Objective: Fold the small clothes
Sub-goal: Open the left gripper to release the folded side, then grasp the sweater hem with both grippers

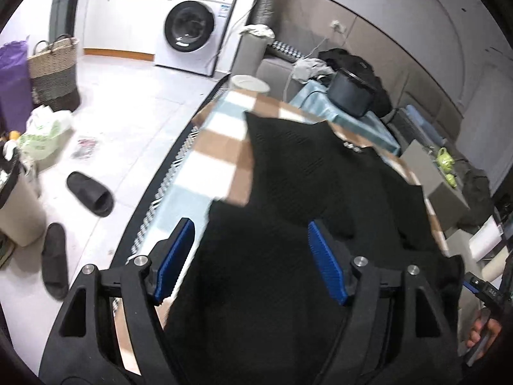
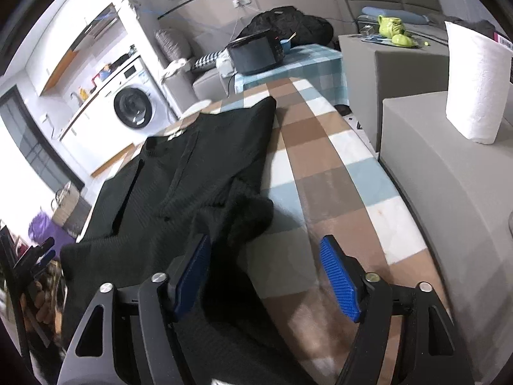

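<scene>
1. Far left stands a washing machine [image 1: 189, 29]; slippers [image 1: 89, 194] lie on the floor.
2. The black sweater [image 2: 198, 166] lies spread on the checked cloth [image 2: 323, 166] (partly folded).
3. Left gripper [image 1: 251, 258] hangs wide above it, tilted down.
4. Right gripper [image 2: 266, 277] gapes at its near edge, gripping nothing.
5. A paper towel roll [image 2: 474, 86] stands far right.

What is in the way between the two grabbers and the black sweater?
Nothing visible. The black sweater lies spread on the checked cloth, with nothing on top of it. The left gripper hangs open right above the knit, and the right gripper stands open over the sweater's near edge.
</scene>
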Available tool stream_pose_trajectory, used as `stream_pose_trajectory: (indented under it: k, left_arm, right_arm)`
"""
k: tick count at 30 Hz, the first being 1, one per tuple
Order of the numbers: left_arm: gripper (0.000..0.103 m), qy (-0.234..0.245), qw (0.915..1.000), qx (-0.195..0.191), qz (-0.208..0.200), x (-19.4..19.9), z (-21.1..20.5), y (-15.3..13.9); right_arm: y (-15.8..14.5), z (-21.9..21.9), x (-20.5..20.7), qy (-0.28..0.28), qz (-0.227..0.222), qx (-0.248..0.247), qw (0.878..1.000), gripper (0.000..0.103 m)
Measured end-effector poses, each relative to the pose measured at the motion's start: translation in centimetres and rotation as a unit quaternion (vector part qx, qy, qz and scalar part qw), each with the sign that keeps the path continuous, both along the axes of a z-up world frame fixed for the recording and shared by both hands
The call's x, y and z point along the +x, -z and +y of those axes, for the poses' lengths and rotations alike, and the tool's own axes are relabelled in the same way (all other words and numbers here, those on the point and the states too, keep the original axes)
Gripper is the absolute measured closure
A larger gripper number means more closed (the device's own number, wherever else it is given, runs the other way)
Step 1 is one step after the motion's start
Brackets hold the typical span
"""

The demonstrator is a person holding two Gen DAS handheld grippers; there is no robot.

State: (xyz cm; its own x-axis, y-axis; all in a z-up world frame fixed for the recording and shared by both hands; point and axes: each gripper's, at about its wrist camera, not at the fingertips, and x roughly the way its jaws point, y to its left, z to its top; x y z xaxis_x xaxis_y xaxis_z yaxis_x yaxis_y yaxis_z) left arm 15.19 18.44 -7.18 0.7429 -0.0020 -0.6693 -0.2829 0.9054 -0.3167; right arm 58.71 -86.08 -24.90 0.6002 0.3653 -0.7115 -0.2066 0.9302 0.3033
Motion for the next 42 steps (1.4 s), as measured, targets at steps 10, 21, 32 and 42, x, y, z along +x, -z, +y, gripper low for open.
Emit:
stream_pose_trajectory:
  k: [10, 21, 32, 42]
  left_arm:
    - [0.031, -0.014, 0.9992, -0.013, 0.035, -2.8, 0.4, 3.2]
    - [0.031, -0.019, 0.9982, -0.001, 0.057, -1.2, 0.2, 4.0]
    - [0.095, 0.010, 0.9972, 0.016, 0.073, 1.5, -1.1, 5.4]
    - [0.100, 0.013, 0.9997, 0.021, 0.006, -1.2, -1.8, 2.9]
  right_arm:
    - [1.8, 3.7, -1.1, -0.112, 0.020, -0.001, 0.994, 0.026]
    - [2.2, -2.8, 1.4, 0.035, 0.029, -0.022, 0.999, 0.031]
    - [3.1, 2.2, 2.6, -0.068, 0.005, 0.025, 0.997, 0.087]
    - [1.7, -0.9, 4.2, -0.013, -0.015, 0.086, 0.996, 0.096]
